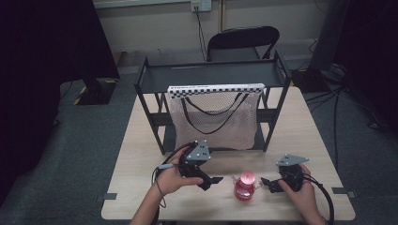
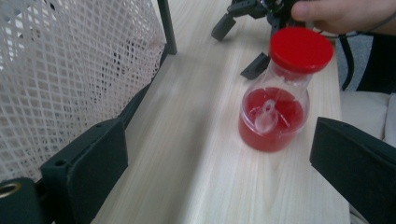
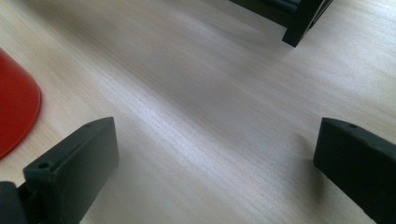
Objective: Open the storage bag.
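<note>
Red-capped flask (image 1: 245, 185) sits near the desk (image 1: 141, 154) front edge, between our left gripper (image 1: 212, 180) and right gripper (image 1: 266, 183), both fingers spread, empty, probably lining up a grab.

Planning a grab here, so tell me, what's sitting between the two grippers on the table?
The red-lidded bottle stands between the left gripper and right gripper, untouched, in the high view.

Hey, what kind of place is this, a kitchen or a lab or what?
Probably a lab or recording room rather than a kitchen: a checkered calibration strip tops a black rack on a wooden table, cables run across grey carpet, and dark curtains hang alongside.
</note>
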Motion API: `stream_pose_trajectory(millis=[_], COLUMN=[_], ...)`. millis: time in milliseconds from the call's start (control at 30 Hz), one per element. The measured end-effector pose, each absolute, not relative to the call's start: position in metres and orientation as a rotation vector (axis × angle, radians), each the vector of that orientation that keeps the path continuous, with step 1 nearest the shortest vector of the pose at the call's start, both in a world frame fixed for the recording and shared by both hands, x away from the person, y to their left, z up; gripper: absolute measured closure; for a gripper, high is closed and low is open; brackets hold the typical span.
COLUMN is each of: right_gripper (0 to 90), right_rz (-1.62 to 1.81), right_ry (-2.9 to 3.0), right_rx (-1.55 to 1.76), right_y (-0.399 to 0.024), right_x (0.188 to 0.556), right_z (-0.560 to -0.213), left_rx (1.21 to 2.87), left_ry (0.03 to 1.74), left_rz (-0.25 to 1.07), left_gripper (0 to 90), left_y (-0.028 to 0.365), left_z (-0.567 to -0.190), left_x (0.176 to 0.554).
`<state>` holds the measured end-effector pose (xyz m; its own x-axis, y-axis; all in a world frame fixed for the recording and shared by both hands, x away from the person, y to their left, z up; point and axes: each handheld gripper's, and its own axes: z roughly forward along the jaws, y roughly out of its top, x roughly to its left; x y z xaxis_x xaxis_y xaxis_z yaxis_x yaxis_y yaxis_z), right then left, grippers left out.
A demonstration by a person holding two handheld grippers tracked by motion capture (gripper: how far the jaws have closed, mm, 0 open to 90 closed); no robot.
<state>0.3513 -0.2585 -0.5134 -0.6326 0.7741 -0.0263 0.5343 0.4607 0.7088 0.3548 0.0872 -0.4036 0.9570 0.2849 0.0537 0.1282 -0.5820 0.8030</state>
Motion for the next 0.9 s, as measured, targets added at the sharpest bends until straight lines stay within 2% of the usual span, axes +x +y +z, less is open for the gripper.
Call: stream_pose_trajectory(millis=[633,900], right_gripper=[0.0,0.0], right_rz=[0.968,0.968], right_ry=[2.369,2.369], right_rx=[1.108,1.108], right_y=[-0.258,-0.258], right_x=[0.351,0.351], right_z=[-0.513,-0.513], left_rx=[2.08,2.042], left_ry=[0.258,0.254], left_rz=[0.265,0.328], left_gripper=[3.5,2.9], left_y=[0.081,0.08], left_z=[-0.372,-0.364], left_x=[0.362,0.366])
